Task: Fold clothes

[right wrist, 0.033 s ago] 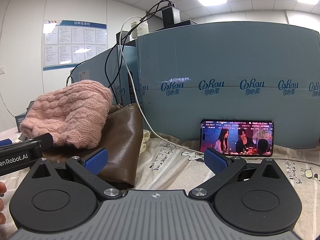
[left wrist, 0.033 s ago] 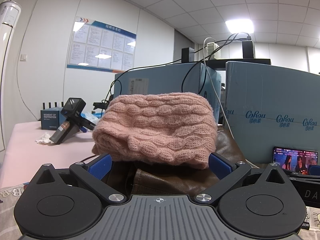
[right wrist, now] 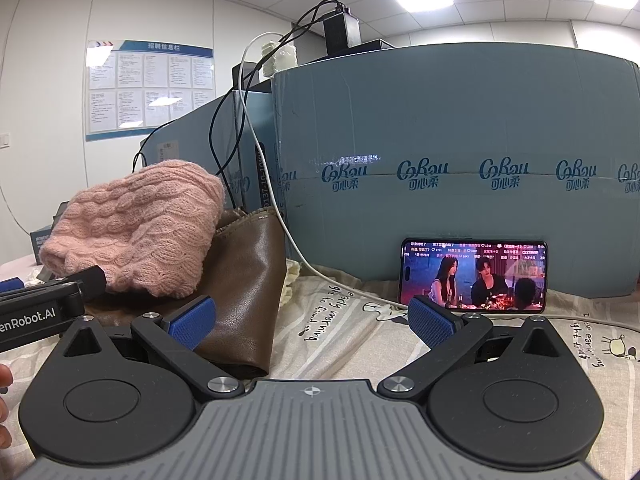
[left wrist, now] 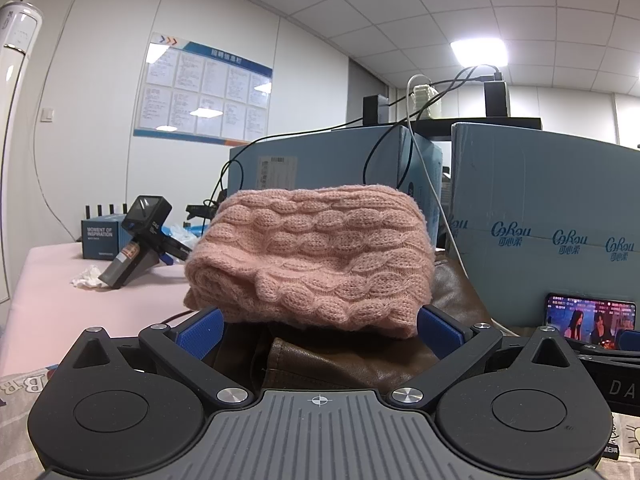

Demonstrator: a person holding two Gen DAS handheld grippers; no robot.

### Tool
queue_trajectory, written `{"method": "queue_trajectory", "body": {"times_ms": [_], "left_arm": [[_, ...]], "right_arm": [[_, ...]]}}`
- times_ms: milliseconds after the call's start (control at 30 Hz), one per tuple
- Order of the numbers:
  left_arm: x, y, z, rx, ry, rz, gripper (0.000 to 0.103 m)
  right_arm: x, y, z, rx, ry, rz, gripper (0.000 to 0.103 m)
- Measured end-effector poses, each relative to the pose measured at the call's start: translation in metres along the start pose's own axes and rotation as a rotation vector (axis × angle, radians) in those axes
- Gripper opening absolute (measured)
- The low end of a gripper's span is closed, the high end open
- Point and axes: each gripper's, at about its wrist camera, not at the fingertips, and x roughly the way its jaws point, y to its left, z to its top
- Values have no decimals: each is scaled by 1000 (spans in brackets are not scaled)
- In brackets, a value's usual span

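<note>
A folded pink cable-knit sweater [left wrist: 312, 264] lies on top of a folded brown leather garment [left wrist: 340, 360]. My left gripper [left wrist: 320, 330] is open right in front of this stack, with one blue pad [left wrist: 200, 330] at each side of the sweater's near edge and neither pressing on it. In the right wrist view the sweater [right wrist: 136, 232] and the leather garment [right wrist: 244, 280] sit at the left. My right gripper [right wrist: 312, 320] is open over the printed sheet [right wrist: 352, 336], with its left pad just in front of the leather and nothing between the fingers.
Tall blue cardboard boxes [right wrist: 460, 184] wall off the back. A phone [right wrist: 474, 276] playing a video leans against them, and a white cable [right wrist: 280, 216] hangs down beside it. A handheld camera [left wrist: 140, 240] and a small box lie on the pink surface at the left.
</note>
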Motion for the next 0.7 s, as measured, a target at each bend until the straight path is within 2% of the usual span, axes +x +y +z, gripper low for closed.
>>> {"method": "queue_trajectory", "body": {"times_ms": [700], "left_arm": [[-1, 1, 0, 0, -1, -1, 103]], "right_arm": [[0, 0, 0, 2, 2, 0, 103]]}}
